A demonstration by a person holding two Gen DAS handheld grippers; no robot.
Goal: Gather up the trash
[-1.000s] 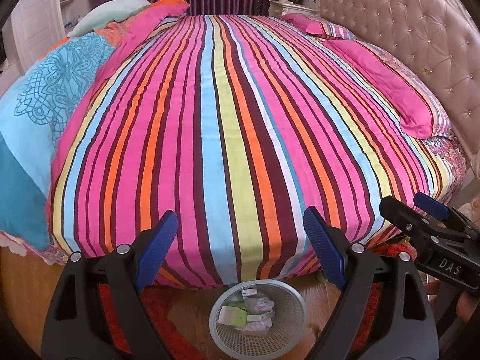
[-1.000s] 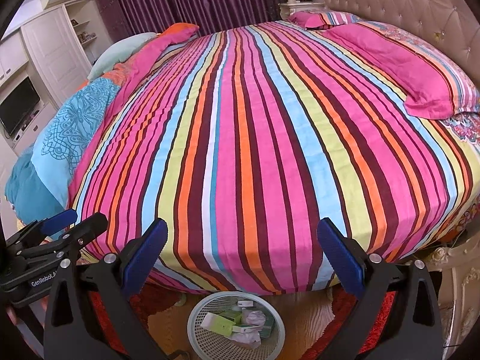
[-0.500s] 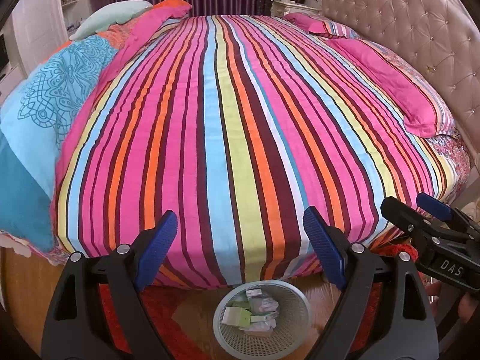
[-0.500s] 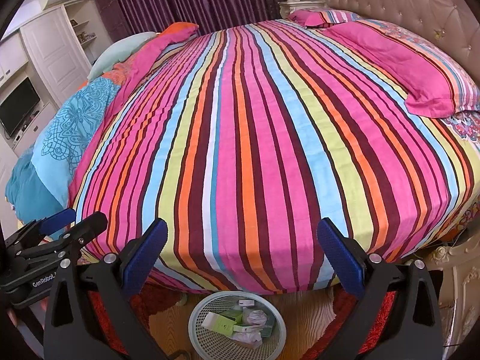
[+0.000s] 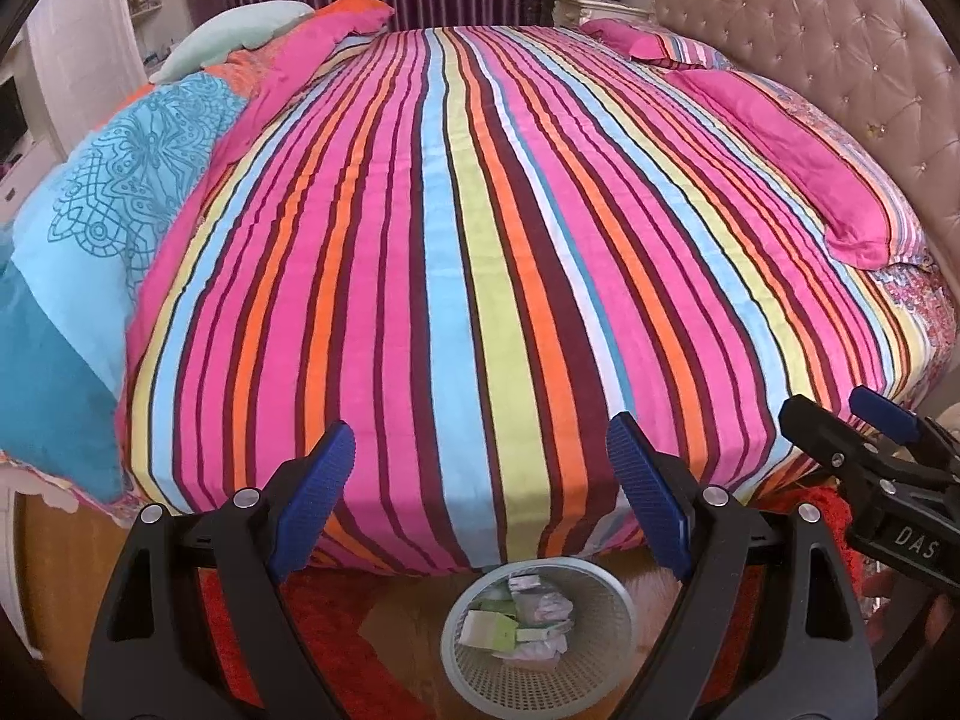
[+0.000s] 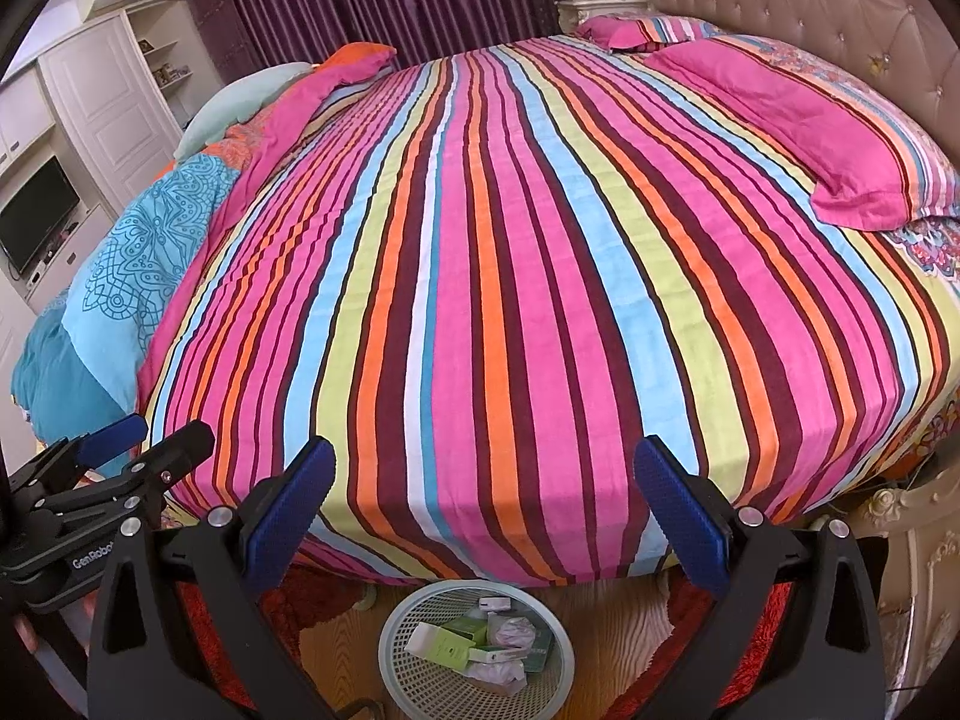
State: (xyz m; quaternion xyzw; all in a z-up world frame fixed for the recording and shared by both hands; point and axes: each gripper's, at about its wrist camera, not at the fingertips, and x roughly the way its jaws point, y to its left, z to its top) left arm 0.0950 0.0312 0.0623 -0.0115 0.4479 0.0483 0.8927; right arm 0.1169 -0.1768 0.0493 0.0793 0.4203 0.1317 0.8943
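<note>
Both tools, left tool and right tool, hover spread-fingered above the wastebasket.

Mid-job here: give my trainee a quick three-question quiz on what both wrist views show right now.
1. True or false: the left hand-held gripper grips a piece of trash.
2. Where does the wastebasket stand? A) on the striped bedspread B) on the floor at the bed's near edge C) beside the TV
3. Fill in: the right hand-held gripper is ____.

Key: 1 false; 2 B; 3 open
</note>
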